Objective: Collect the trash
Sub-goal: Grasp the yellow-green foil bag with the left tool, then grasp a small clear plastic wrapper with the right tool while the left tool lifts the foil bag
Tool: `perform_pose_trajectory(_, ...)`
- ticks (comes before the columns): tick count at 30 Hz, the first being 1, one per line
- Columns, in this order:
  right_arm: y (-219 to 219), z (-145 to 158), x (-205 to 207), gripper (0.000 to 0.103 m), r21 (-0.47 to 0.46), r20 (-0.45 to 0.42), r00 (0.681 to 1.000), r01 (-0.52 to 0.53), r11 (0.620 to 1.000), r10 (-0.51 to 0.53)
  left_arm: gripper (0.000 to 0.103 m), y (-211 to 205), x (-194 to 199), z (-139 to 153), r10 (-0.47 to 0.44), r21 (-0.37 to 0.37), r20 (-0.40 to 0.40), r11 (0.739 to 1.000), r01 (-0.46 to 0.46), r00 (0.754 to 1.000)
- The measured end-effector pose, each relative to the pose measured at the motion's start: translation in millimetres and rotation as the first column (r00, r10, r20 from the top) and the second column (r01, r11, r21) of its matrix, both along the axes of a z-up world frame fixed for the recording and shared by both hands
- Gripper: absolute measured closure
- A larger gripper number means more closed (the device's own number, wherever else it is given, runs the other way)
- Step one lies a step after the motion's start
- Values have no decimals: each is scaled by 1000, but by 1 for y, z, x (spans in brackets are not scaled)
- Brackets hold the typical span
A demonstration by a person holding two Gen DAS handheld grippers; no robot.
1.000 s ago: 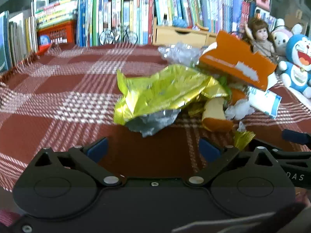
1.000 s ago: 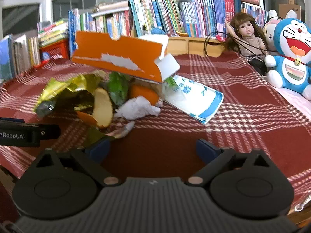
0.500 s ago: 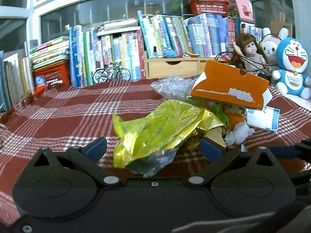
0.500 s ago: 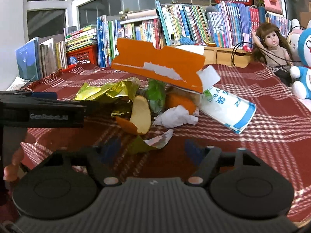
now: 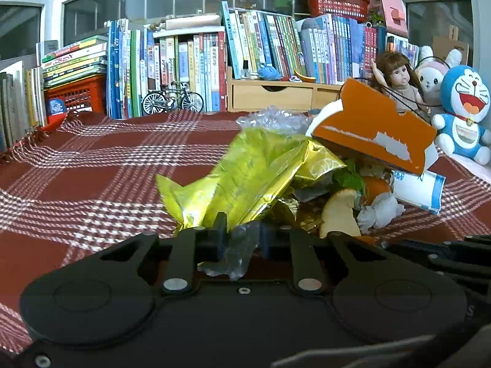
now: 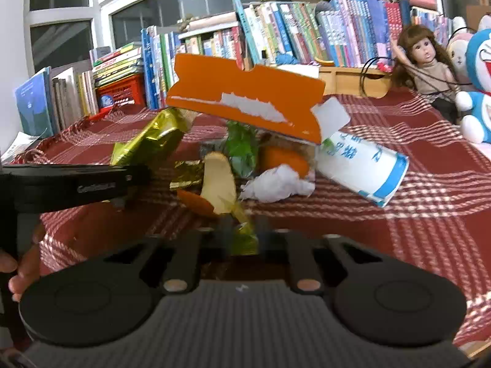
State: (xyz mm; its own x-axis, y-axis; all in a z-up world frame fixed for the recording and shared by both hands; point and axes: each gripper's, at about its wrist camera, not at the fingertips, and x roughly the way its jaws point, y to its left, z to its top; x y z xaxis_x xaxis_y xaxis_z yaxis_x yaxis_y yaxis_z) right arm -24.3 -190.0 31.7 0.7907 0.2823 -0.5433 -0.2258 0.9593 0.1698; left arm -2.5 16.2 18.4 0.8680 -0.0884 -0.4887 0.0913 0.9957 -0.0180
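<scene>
A heap of trash lies on the red plaid cloth [image 5: 92, 184]. My left gripper [image 5: 242, 236] is shut on the silvery end of a large gold foil wrapper [image 5: 245, 178], which rises crumpled ahead of it. In the right wrist view the left gripper [image 6: 135, 178] reaches in from the left, with the gold foil wrapper [image 6: 150, 141] at its tip. My right gripper [image 6: 244, 233] is shut on a small gold-green foil scrap [image 6: 245, 230]. Beyond it lie a fruit peel [image 6: 219, 184], a crumpled tissue [image 6: 276, 184], a blue-and-white paper cup [image 6: 362, 165] and an orange carton [image 6: 245, 98].
Books [image 5: 190, 61], a toy bicycle [image 5: 172, 101] and a wooden drawer box [image 5: 273, 95] line the back of the table. A doll [image 5: 396, 82] and plush toys [image 5: 463, 110] sit at the right. A hand [image 6: 18, 270] holds the left gripper's handle.
Both grippers went from open to shut: the left closed on the gold wrapper's end, the right on the small foil scrap. Both moved in towards the heap.
</scene>
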Motion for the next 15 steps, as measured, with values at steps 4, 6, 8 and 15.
perform_pose_trajectory(4, -4, 4, 2, 97, 21, -6, 1000, 12, 1000, -12, 92, 4, -7, 8, 15, -15, 9, 1000, -15, 1000)
perform_pose_trajectory(6, -5, 6, 0, 98, 24, -6, 1000, 21, 999, -21, 94, 6, -13, 12, 23, -29, 18, 999, -23, 1000)
perform_pose_trajectory(8, -6, 8, -3, 99, 21, 3, 1000, 25, 999, -25, 94, 10, -19, 17, 25, -44, 25, 999, -23, 999)
perform_pose_trajectory(15, -11, 13, -13, 99, 8, 21, 999, 46, 999, -47, 94, 17, -36, 28, 37, -56, 54, 998, -34, 998)
